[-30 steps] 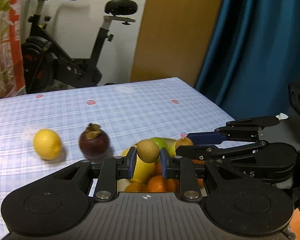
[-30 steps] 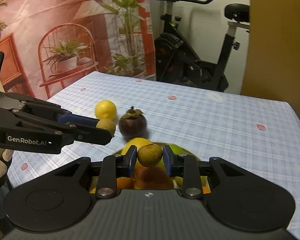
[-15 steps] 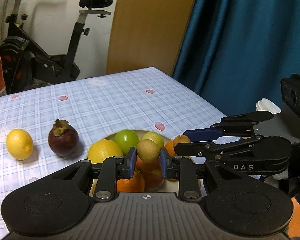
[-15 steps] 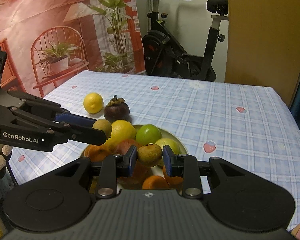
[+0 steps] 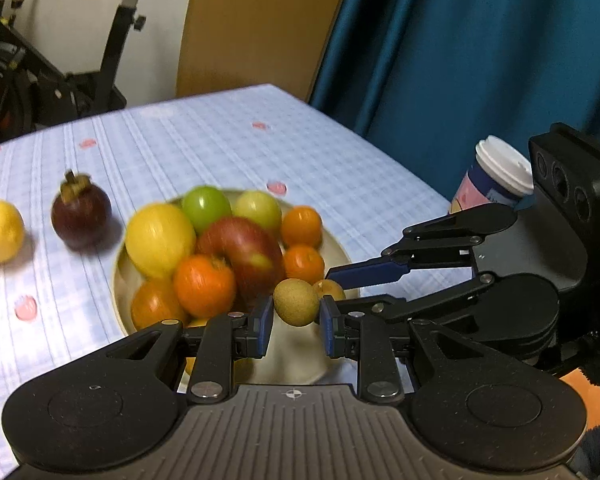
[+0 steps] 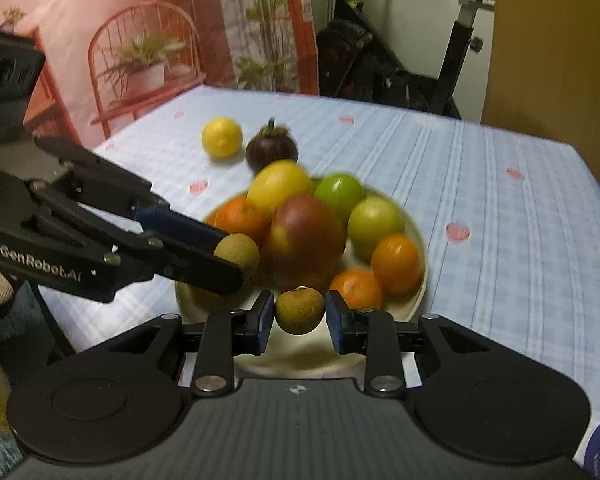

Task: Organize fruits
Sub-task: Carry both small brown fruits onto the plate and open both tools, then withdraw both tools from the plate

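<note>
A cream plate (image 5: 340, 248) (image 6: 414, 300) holds several fruits: a red apple (image 5: 240, 252) (image 6: 304, 236), oranges, green fruits and a yellow one. My left gripper (image 5: 296, 318) is shut on a small brown longan (image 5: 297, 302) just above the plate's near rim. My right gripper (image 6: 300, 316) is shut on another brown longan (image 6: 300, 310), also over the near rim. In the right wrist view the left gripper's longan (image 6: 236, 250) shows beside the apple. A mangosteen (image 5: 80, 214) (image 6: 272, 150) and a lemon (image 5: 0, 230) (image 6: 222, 136) lie on the cloth beyond the plate.
A lidded paper cup (image 5: 496, 176) stands at the table's right edge near a blue curtain. An exercise bike (image 6: 400, 64) stands beyond the far edge of the table. A checked cloth (image 5: 220, 152) covers the table.
Both grippers have moved forward and lower over the plate with their longans still held. The plate and its fruits now sit closer and fill more of both views.
</note>
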The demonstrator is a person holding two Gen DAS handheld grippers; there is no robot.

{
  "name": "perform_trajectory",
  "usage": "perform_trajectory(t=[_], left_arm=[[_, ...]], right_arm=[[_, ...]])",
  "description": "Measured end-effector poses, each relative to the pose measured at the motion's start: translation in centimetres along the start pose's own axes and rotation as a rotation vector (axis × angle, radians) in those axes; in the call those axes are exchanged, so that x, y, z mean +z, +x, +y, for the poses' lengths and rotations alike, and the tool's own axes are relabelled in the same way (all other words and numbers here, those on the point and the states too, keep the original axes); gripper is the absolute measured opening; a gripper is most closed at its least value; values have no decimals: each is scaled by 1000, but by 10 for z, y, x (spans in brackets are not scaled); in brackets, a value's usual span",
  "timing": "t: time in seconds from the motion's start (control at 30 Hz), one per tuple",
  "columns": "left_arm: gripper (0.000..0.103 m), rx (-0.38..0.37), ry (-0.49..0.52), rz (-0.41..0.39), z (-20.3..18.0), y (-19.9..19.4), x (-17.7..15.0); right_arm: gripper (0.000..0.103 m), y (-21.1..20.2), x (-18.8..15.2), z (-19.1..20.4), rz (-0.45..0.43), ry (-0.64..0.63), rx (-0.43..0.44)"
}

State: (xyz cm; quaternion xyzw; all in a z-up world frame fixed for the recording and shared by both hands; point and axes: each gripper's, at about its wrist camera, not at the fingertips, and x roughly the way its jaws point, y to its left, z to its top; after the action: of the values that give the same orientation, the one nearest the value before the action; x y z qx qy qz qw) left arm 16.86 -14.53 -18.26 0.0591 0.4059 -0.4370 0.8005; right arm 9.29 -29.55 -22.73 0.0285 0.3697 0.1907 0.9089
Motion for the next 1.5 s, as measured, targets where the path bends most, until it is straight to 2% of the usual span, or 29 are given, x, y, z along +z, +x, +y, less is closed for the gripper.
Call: perform_trajectory(t=[0.33, 0.8, 0.97, 1.03, 1.5], left_arm=[[27, 17, -56, 62, 12, 8, -6], [28, 0, -111, 69, 19, 10, -6], [36, -8, -114, 29, 18, 1, -4], [45, 10, -102, 4, 16, -5, -2], [46, 104, -93, -168, 29, -51, 19]], right_arm=[[30, 18, -5, 26, 58, -74, 64], [32, 31, -1, 26, 96, -83, 47], [38, 29, 1, 28, 103, -92, 19], [38, 27, 2, 26, 99, -88, 10], [38, 0, 33, 18, -3, -53, -39]])
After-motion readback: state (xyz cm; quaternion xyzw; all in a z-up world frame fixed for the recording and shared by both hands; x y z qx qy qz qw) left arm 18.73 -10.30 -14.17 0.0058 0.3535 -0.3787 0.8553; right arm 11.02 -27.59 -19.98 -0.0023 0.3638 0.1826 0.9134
